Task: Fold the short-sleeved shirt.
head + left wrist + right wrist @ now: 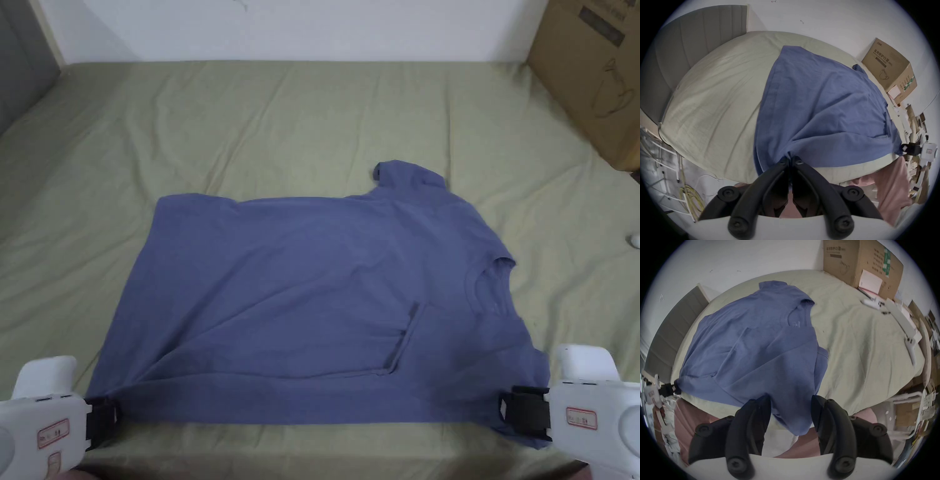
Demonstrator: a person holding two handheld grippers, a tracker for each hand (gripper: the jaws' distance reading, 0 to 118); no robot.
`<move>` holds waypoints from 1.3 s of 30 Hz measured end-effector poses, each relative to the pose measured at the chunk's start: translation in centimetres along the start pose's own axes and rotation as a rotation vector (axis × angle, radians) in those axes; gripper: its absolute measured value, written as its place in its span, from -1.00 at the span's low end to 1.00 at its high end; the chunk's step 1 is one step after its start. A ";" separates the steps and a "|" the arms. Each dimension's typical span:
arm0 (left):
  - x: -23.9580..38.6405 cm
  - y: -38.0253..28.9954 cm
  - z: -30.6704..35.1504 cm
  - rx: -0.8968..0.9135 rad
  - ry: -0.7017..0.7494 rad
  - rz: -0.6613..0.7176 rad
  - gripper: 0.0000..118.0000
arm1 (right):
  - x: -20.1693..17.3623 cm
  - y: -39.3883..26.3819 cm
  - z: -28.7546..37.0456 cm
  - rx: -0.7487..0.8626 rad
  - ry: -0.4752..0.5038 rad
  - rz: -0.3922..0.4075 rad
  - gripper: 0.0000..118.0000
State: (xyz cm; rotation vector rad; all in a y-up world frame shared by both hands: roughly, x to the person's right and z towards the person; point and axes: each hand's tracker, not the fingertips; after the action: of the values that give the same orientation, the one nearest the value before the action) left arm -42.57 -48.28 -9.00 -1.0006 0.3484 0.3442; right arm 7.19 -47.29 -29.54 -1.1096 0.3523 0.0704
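A soft blue short-sleeved cotton shirt (312, 294) lies spread across the pale green bedsheet (281, 119), its hem end to the left and its round ribbed neckline (490, 284) to the right, and the near long edge is folded over the body, so one sleeve cuff (405, 340) rests flat on the chest as a slanted seam. The far sleeve (409, 175) pokes up past the shoulder, its cuff curled. The fabric is matte and lightly creased, with diagonal drag lines running toward the near left corner. There the left gripper (790, 160), white-bodied with black plastic jaws, has its jaws pressed together on a gathered pinch of the shirt's hem corner, and the cloth bunches into tight pleats right at the tips. Over on the right, the right gripper (791, 404) has its jaws spread apart, and a rounded lobe of blue cloth hangs down between them over the bed edge; whether either jaw touches that cloth is hard to make out. From the head view the gripper's black tips sit against the shirt's near right corner, and the corner itself is hidden behind them. The sheet is wrinkled into long soft ridges. A brown cardboard box (594, 69) stands at the far right, cut off by the frame. Pink trousers (693, 420) show below the mattress edge.
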 end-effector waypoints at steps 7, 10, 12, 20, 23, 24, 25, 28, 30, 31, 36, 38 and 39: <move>-0.2 0.1 0.1 -0.009 -0.014 0.024 -0.97 | 0.8 -0.2 -1.7 -0.072 0.032 -0.056 -0.97; -0.4 0.1 0.2 -0.019 -0.018 0.027 -0.97 | 0.3 0.0 0.1 -0.032 0.031 -0.016 -0.97; -0.4 0.3 0.6 -0.017 -0.015 0.021 -0.97 | 0.1 0.1 1.2 -0.027 0.035 -0.012 -0.97; 1.8 5.6 2.5 0.041 0.035 -0.084 -0.97 | 0.9 5.1 4.1 0.056 0.113 -0.072 -0.97; 2.7 9.5 1.5 0.067 0.049 -0.121 -0.97 | 1.1 9.3 2.8 0.076 0.106 -0.069 -0.97; 3.0 11.0 0.7 0.071 0.048 -0.142 -0.96 | 1.2 10.9 1.9 0.068 0.109 -0.067 -0.97; 3.3 12.2 -0.1 0.072 0.061 -0.158 -0.96 | 1.3 12.2 1.0 0.066 0.102 -0.068 -0.97; 4.1 15.6 -3.3 0.058 0.117 -0.231 -0.52 | 0.9 15.7 -2.9 0.028 0.006 -0.025 -0.97; 4.3 16.5 -4.9 0.052 0.148 -0.256 0.44 | 1.1 16.9 -5.3 -0.003 -0.027 -0.032 -0.72; 3.9 16.9 -5.8 0.040 0.159 -0.252 0.59 | 1.2 17.1 -6.2 -0.019 -0.035 -0.050 -0.34; 1.6 16.1 -4.8 0.043 0.123 -0.094 0.56 | 1.7 16.5 -5.2 -0.005 -0.040 -0.069 -0.02; 1.2 15.1 -3.6 0.061 0.095 -0.076 0.39 | 1.6 15.9 -3.3 0.042 -0.002 -0.052 -0.14; 0.9 14.5 -2.9 0.061 0.096 -0.071 0.10 | 1.4 15.5 -2.2 0.066 0.001 -0.038 -0.40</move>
State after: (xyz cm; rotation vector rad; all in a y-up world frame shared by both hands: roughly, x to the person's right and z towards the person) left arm -48.46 -43.51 -21.70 -0.9689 0.4070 0.2204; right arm 4.46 -42.45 -44.19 -1.0507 0.3319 0.0250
